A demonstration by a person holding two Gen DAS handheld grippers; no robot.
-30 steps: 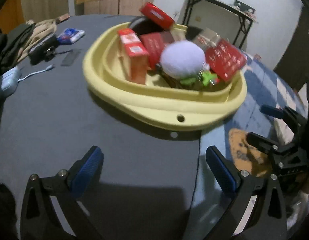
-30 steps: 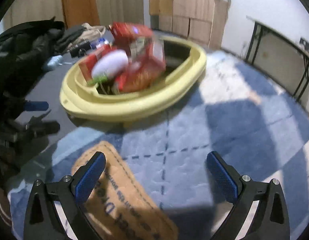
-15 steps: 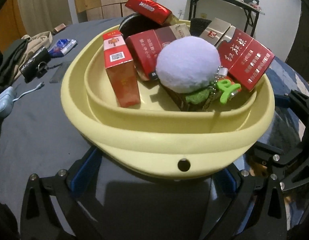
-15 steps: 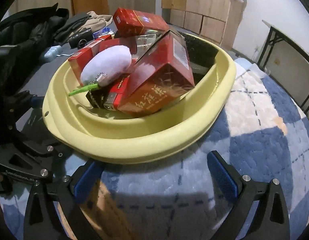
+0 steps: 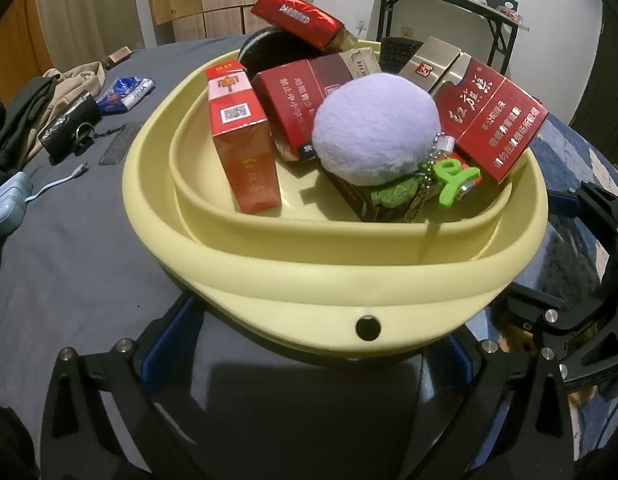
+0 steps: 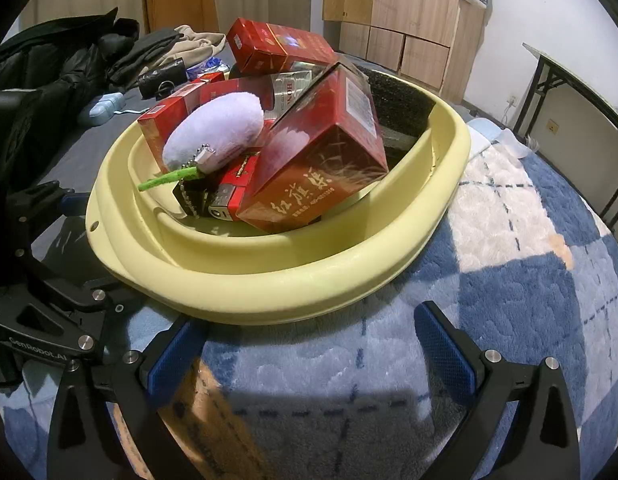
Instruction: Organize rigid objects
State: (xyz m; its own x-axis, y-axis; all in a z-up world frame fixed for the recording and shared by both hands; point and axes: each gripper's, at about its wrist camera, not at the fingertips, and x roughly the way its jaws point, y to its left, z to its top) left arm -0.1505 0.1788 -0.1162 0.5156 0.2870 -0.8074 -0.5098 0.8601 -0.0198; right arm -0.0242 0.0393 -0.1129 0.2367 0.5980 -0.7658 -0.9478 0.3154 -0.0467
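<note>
Filling most of both wrist views now, the yellow basin is sitting far closer to both cameras than it was a second ago, when it was lying well ahead with bare surface in front of it. It is resting across the seam between a dark grey cover and a blue-and-white checked blanket; whether a bed or a tabletop lies beneath cannot be told.

Both grippers are closing in on its near rim from two sides. The left gripper is standing wide open, its blue pads tucked just under the rim overhang, around the small hole in the lip. The right gripper is likewise spread open, pads at the rim's lower edge, gripping nothing.

Inside the basin, the load is showing no clear shift: the big red carton is leaning against the far wall, an upright orange-red pack is standing at the left, another red pack is perching on top at the back, and the lilac plush ball with its green key charm is lying over the middle.

Judging by this, the approach is finished and the two-handed grasp on the rim is about to start; the piled packs are looking liable to slide if the basin tilts.
</note>
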